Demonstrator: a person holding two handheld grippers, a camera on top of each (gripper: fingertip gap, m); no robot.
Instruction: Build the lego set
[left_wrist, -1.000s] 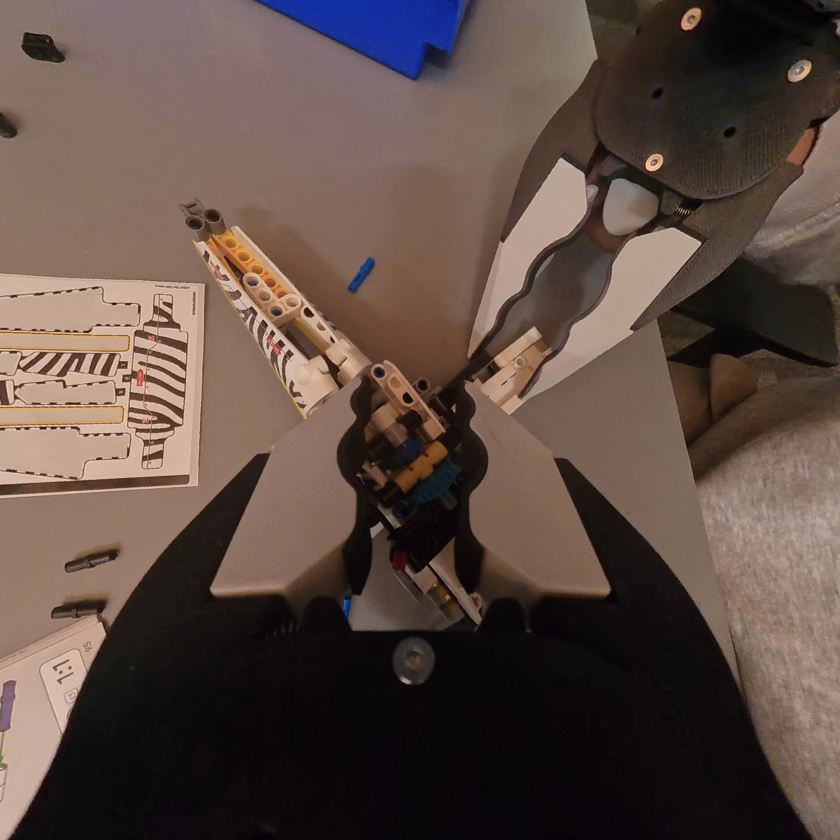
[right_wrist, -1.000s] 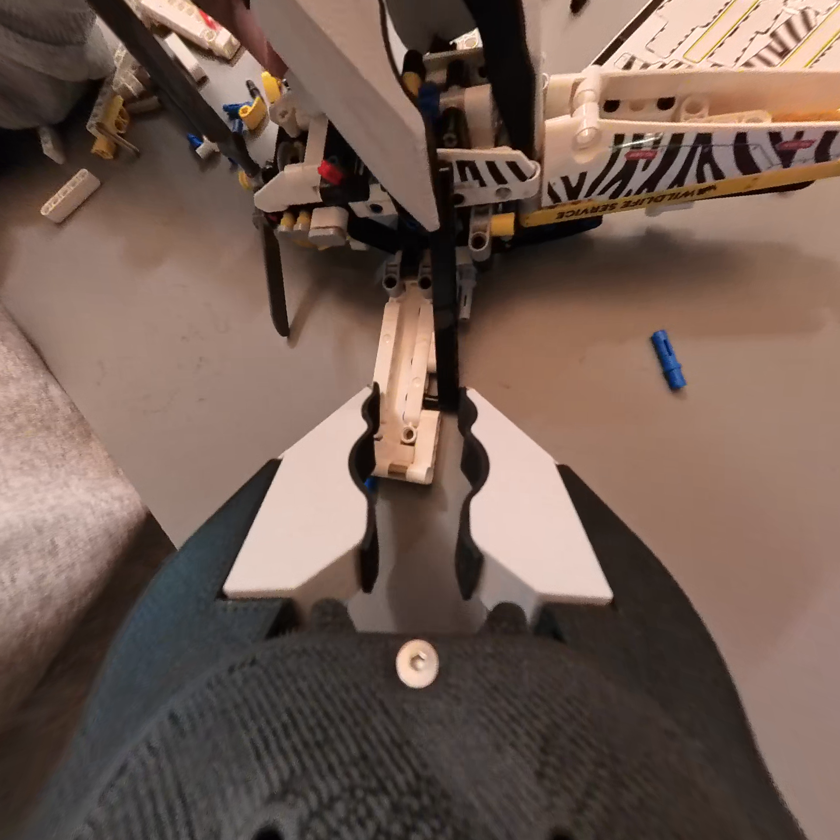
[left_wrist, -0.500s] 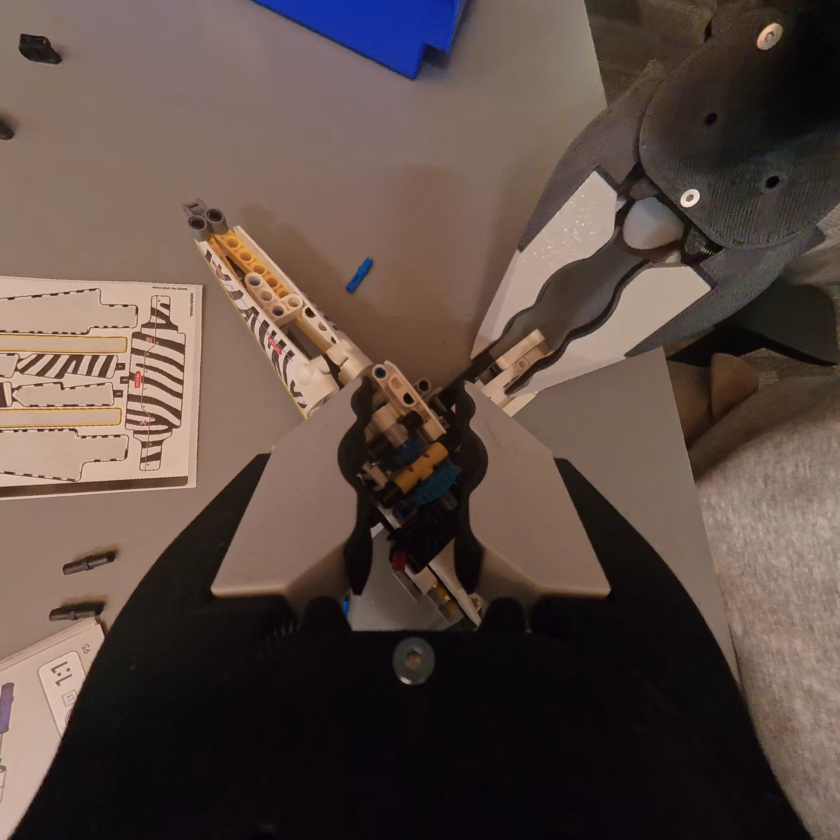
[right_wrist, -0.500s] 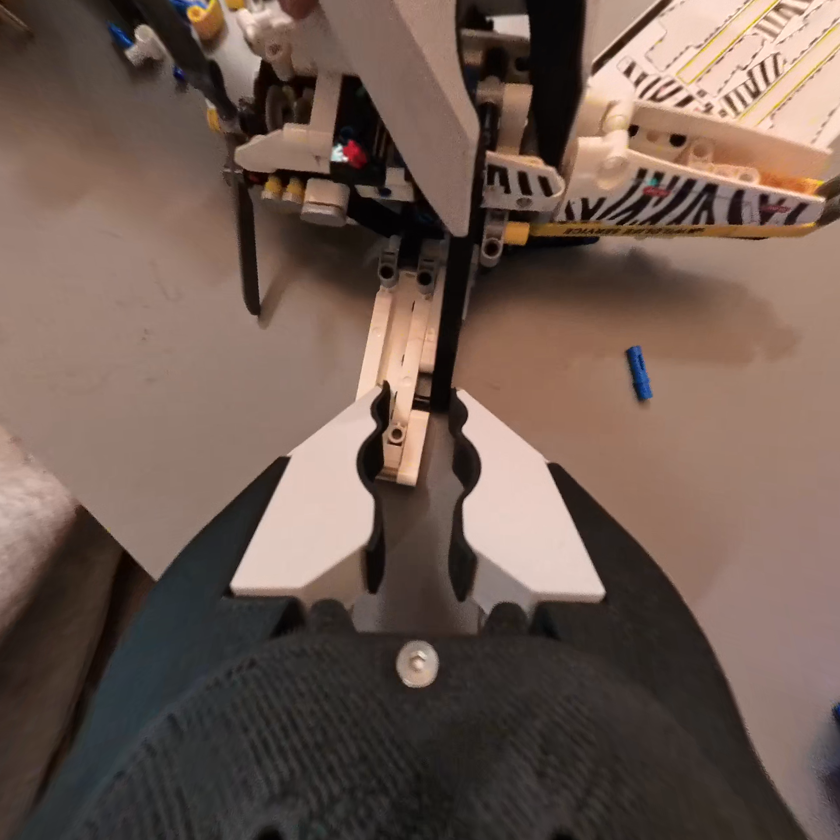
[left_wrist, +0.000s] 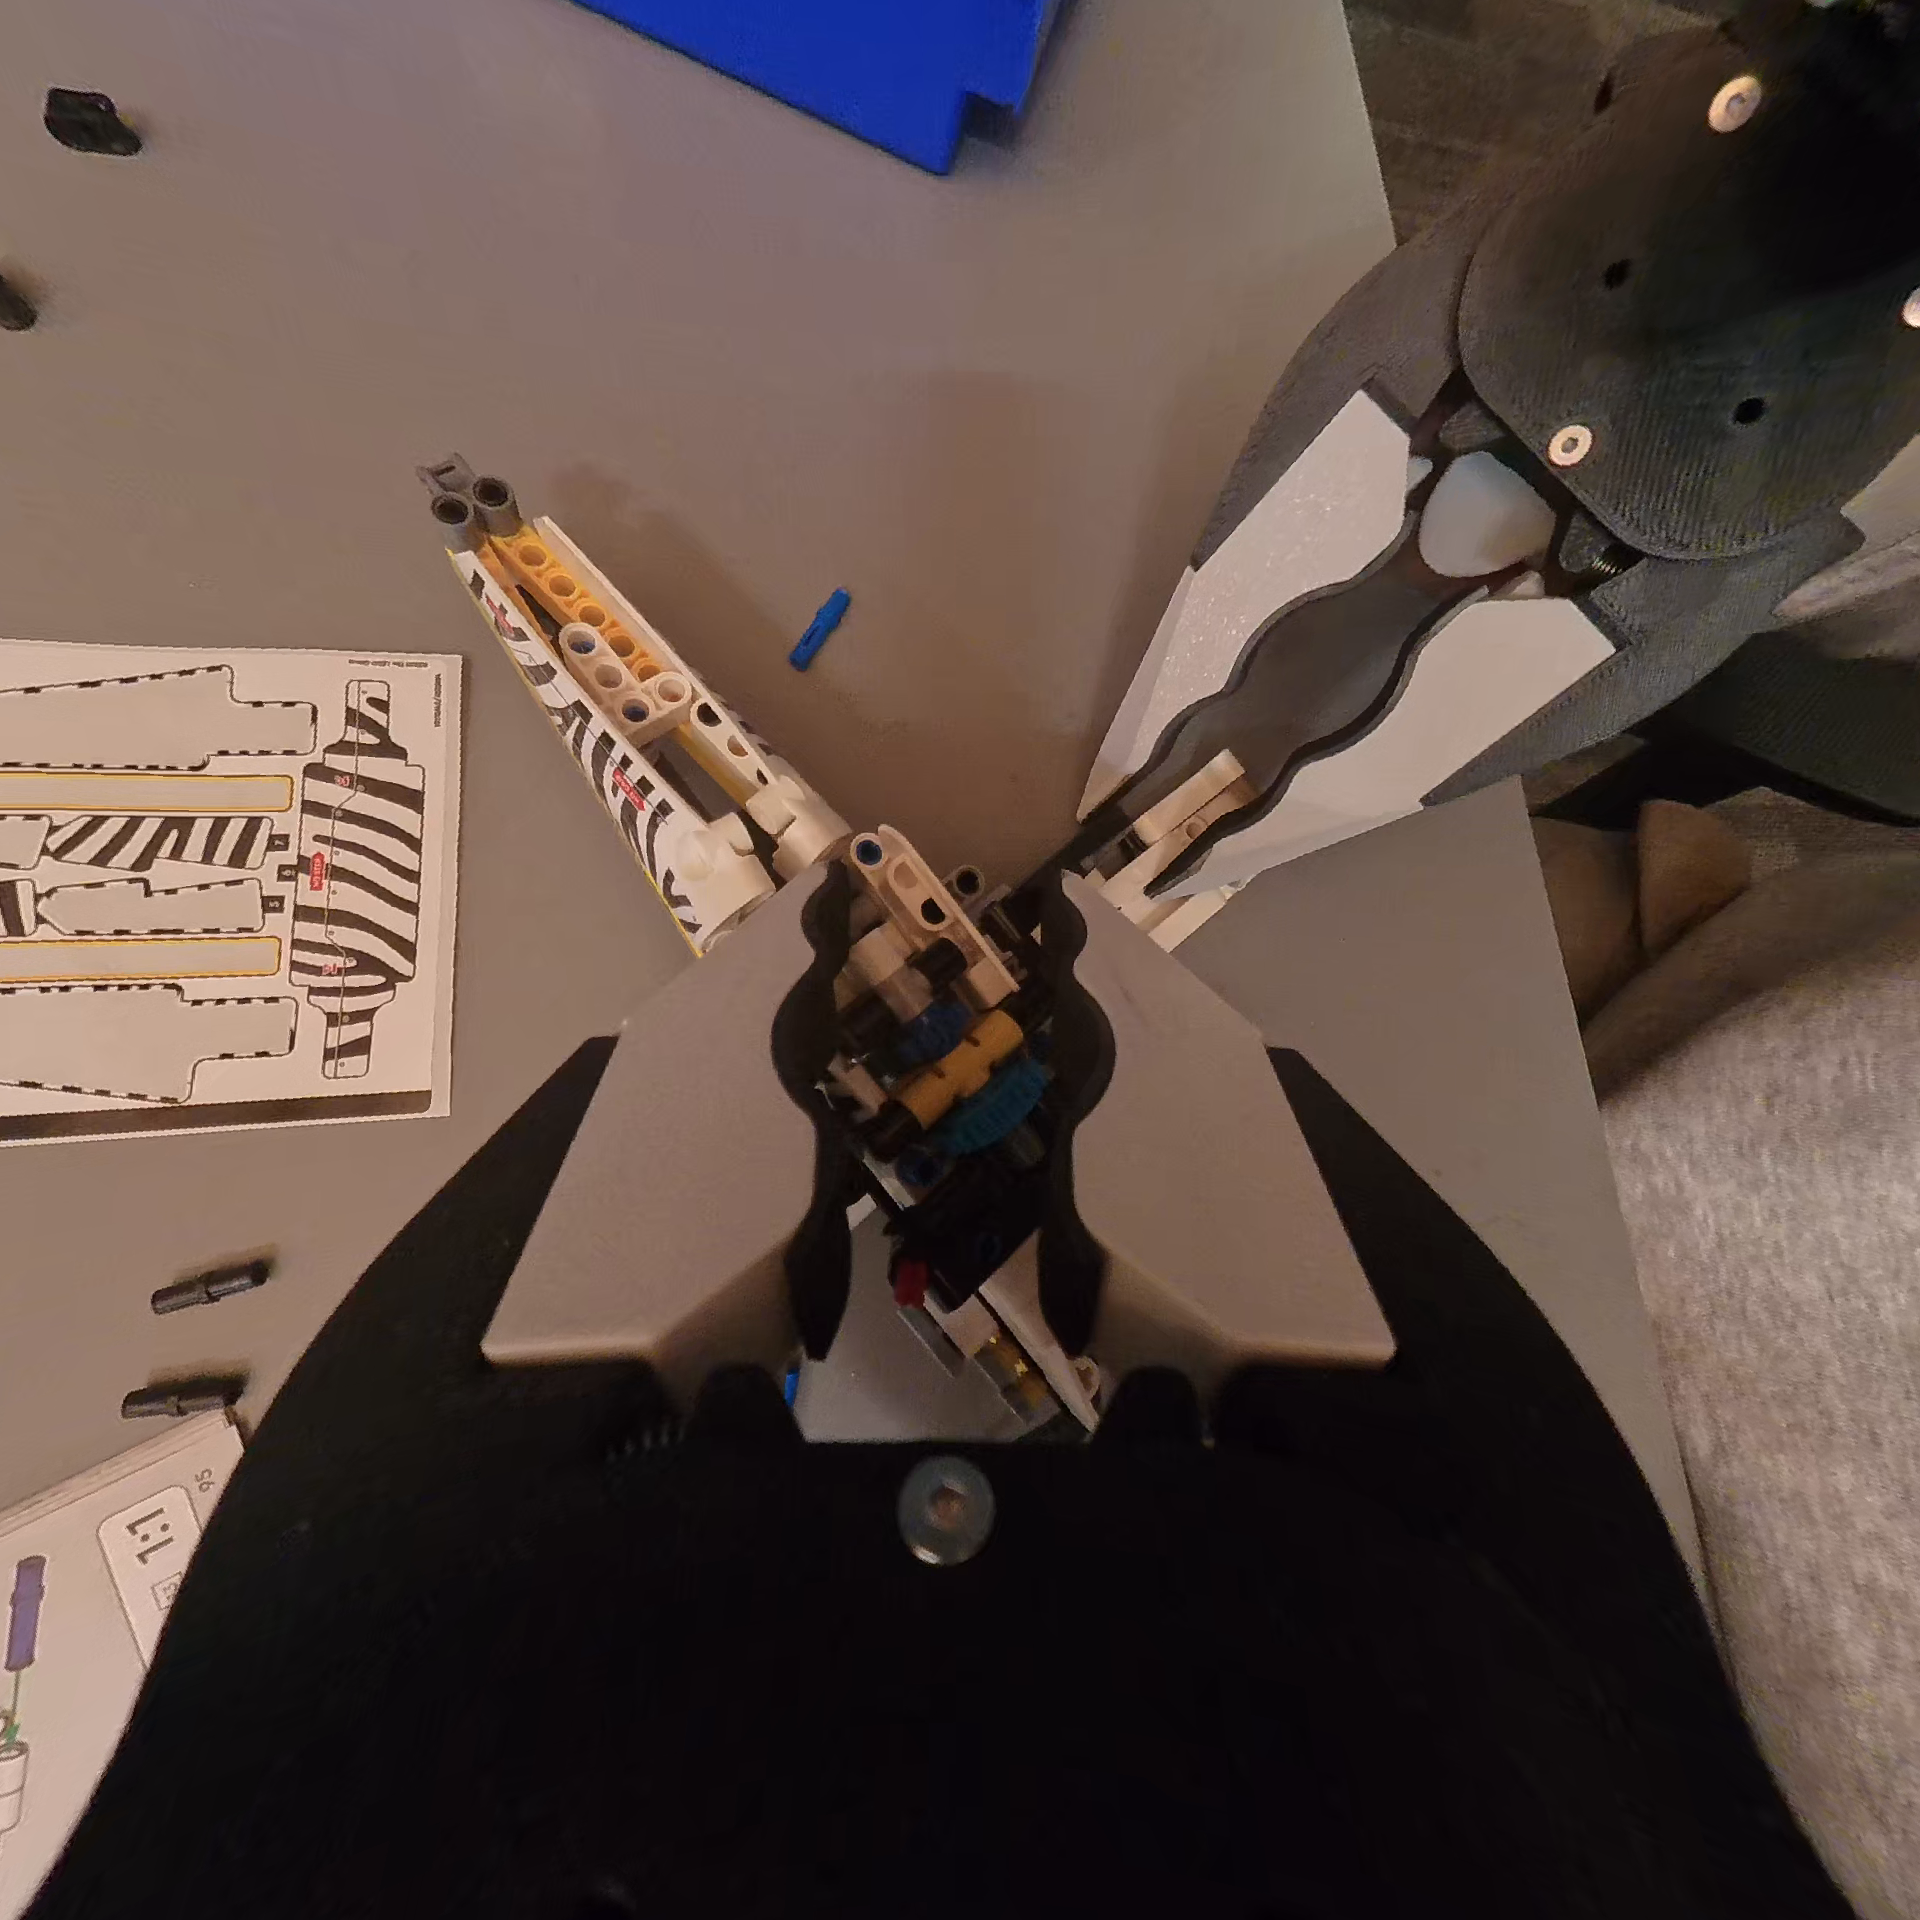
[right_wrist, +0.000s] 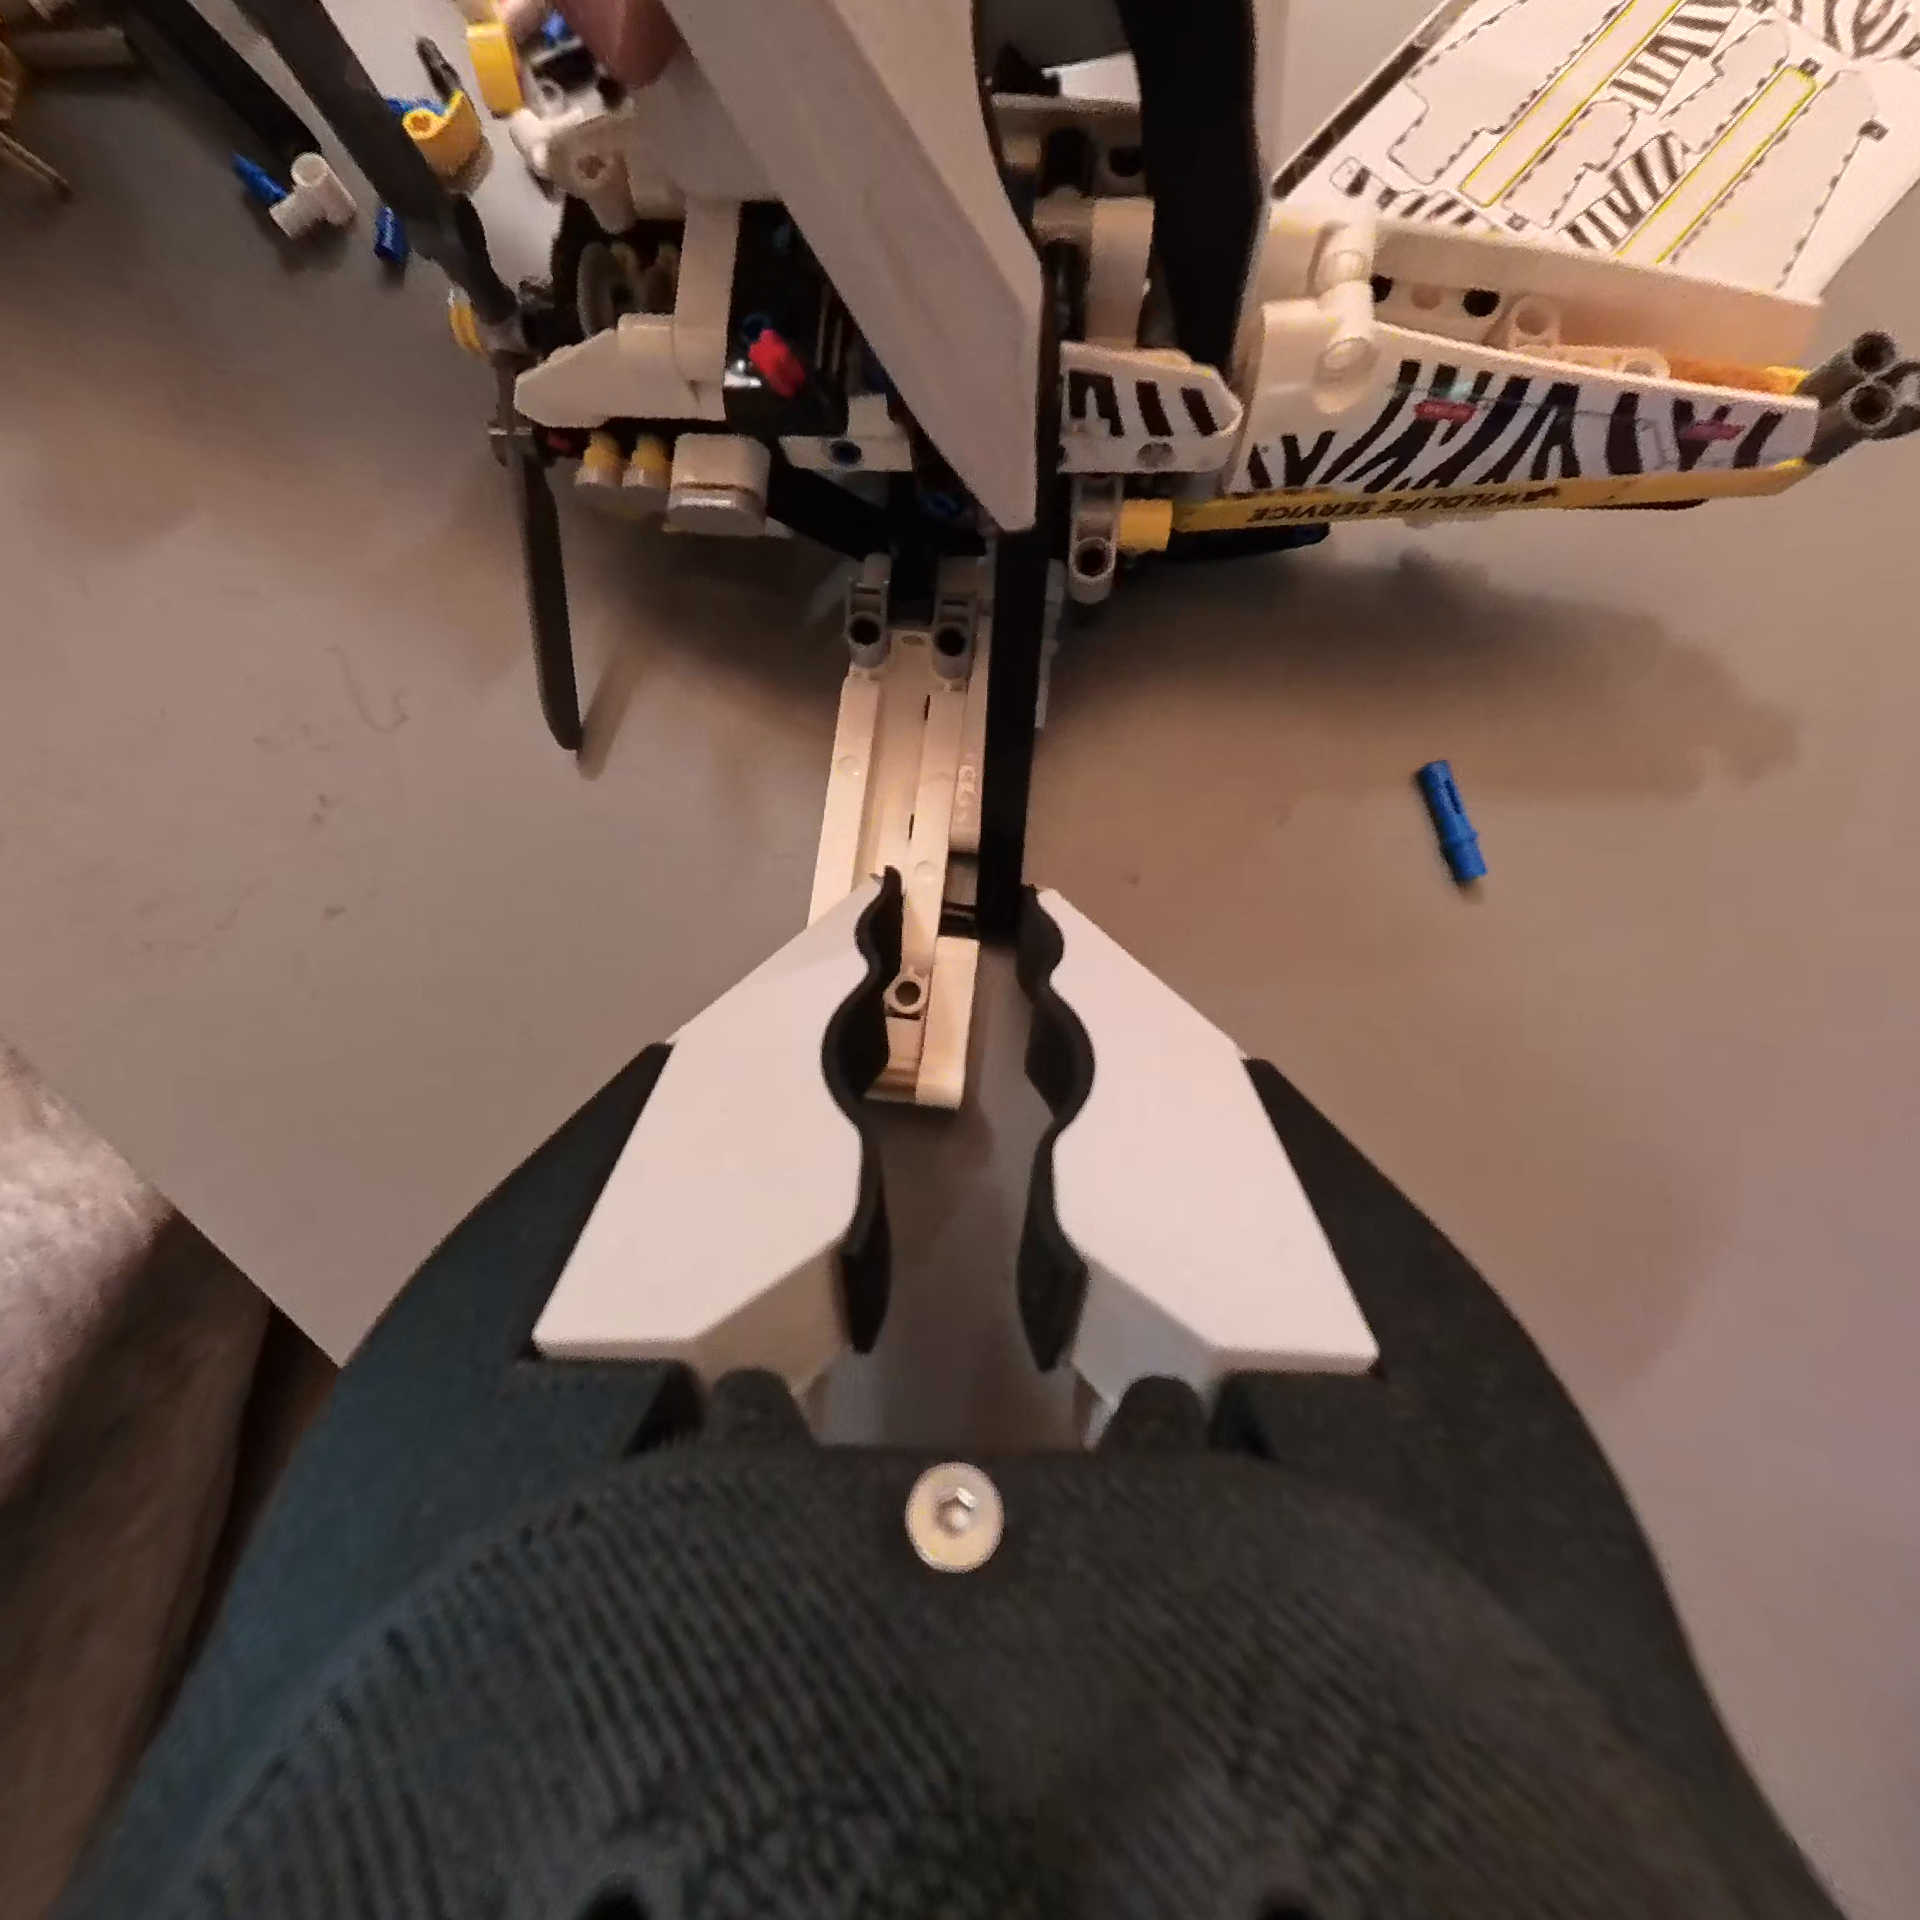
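My left gripper (left_wrist: 940, 914) is shut on the body of the lego model (left_wrist: 935, 1081), a black, white and yellow block with a blue gear. Its zebra-striped tail boom (left_wrist: 623, 717) points up and left over the table. In the right wrist view the model (right_wrist: 1143, 416) is straight ahead, with a left-gripper finger (right_wrist: 914, 260) over it. My right gripper (right_wrist: 956, 914) is shut on a long white beam (right_wrist: 894, 790) that sticks out of the model toward me, with a thin black strip (right_wrist: 1003, 748) beside it. The right gripper also shows in the left wrist view (left_wrist: 1174, 842).
A sticker sheet (left_wrist: 208, 883), an instruction booklet (left_wrist: 94, 1579) and two dark pins (left_wrist: 208, 1288) lie at the left. A loose blue pin (left_wrist: 821, 641) (right_wrist: 1455, 821) lies near the boom. A blue box (left_wrist: 862, 62) is at the back. The table edge (left_wrist: 1558, 1039) borders grey fabric. Loose parts (right_wrist: 436, 135) lie far left. One gripper's finger ends stand about 7 cm off the other's. From the right gripper's tips to the loose blue pin (left_wrist: 821, 641) is close to 8 cm. It is also in sight in the right wrist view (right_wrist: 1437, 808).
The right gripper has swung and tilted around the white beam while keeping hold of it, and the model now sits nearer in its view. The left gripper has kept still on the model.
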